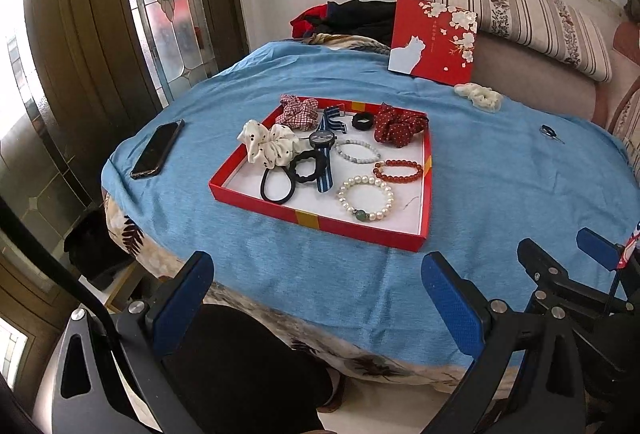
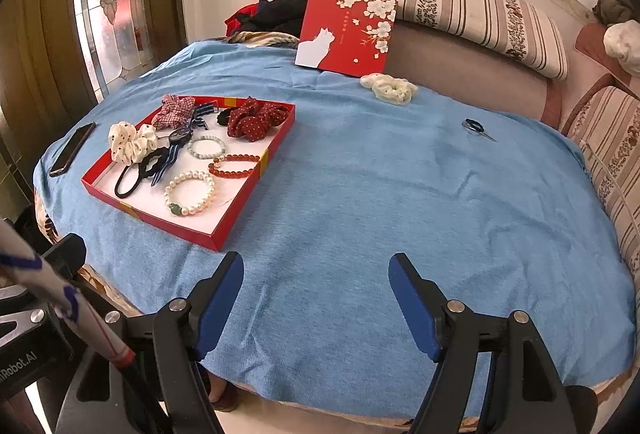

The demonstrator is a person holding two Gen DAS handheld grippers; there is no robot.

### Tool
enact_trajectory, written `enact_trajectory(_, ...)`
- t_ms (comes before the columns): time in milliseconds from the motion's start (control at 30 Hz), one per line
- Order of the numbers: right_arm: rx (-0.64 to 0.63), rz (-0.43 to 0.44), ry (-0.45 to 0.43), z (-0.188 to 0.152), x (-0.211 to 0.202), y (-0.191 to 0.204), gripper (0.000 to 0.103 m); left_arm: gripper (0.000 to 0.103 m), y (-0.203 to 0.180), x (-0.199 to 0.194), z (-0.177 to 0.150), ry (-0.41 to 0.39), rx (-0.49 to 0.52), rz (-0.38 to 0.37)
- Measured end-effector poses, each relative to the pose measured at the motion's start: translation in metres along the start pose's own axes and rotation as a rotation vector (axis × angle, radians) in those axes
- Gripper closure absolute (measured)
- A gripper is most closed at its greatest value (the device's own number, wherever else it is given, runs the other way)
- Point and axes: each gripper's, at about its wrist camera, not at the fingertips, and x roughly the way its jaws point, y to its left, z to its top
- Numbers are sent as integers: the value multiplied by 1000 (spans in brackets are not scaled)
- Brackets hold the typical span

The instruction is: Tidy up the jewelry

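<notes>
The cream scrunchie [image 2: 387, 87] far ahead of the right gripper [image 2: 316, 298] looks soft and light; pinch its folds. Both the right and the left gripper [image 1: 316, 298] are wide open, holding nothing.

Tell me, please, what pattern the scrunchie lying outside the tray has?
The scrunchie is cream with small dark dots, seen best in the right wrist view.

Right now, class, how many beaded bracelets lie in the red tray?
3, all in the tray's right half: the pearl bracelet nearest, the red bead bracelet behind it, and the pale bead bracelet farther back. Scrunchies could hide more.
</notes>
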Motion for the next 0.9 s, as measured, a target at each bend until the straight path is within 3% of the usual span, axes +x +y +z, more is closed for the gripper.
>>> enact_trajectory(500,-11,0,5,-2,1,1,22,0,-7,3,-2,11,29,-17)
enact_trajectory(900,-20,2,45,4,18,11,22,0,-1,40,7,76,59,-59)
